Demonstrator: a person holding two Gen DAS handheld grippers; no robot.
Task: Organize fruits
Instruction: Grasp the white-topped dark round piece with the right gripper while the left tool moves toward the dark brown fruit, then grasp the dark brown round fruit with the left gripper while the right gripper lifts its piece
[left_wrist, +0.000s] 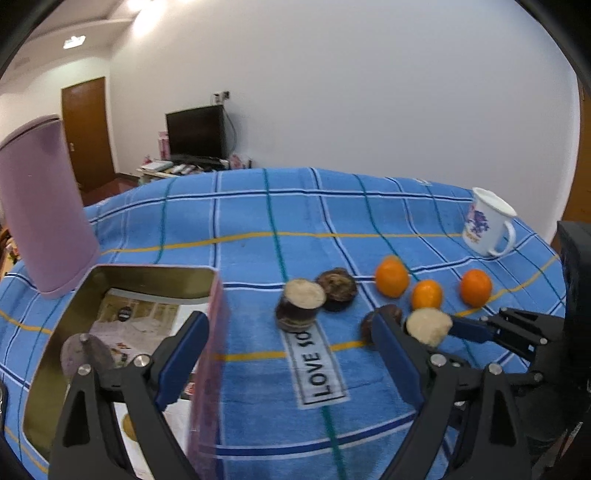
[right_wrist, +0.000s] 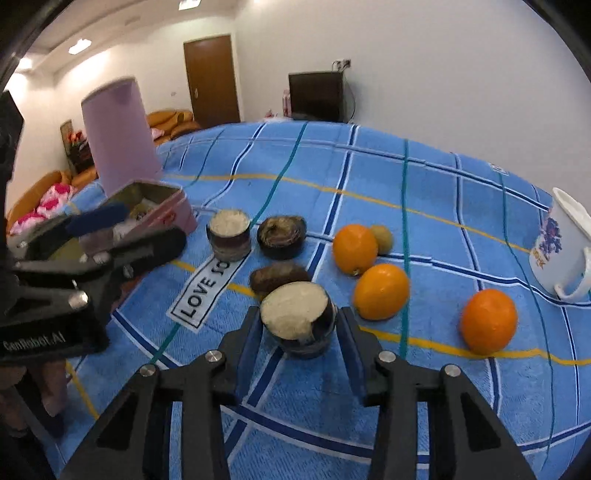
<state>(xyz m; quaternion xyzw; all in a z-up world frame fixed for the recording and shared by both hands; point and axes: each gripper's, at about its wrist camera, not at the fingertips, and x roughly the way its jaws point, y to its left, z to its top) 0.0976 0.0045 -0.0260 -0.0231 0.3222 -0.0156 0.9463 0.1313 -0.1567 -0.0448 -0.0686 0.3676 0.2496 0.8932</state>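
Right tool (right_wrist: 298, 326) around cut fruit half (right_wrist: 295, 314).

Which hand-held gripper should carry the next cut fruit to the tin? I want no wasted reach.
Right. The right hand-held gripper already straddles the near cut fruit, a finger on each side. The left hand-held gripper is open, holds nothing, and hangs beside the tin.

White walls (left_wrist: 351, 92) enclose the room. At upper left, a brown door (left_wrist: 88, 133); right of it a dark television (left_wrist: 196, 131). Ceiling lights (right_wrist: 79, 46) glow; orange sofa (right_wrist: 170, 122) at left.
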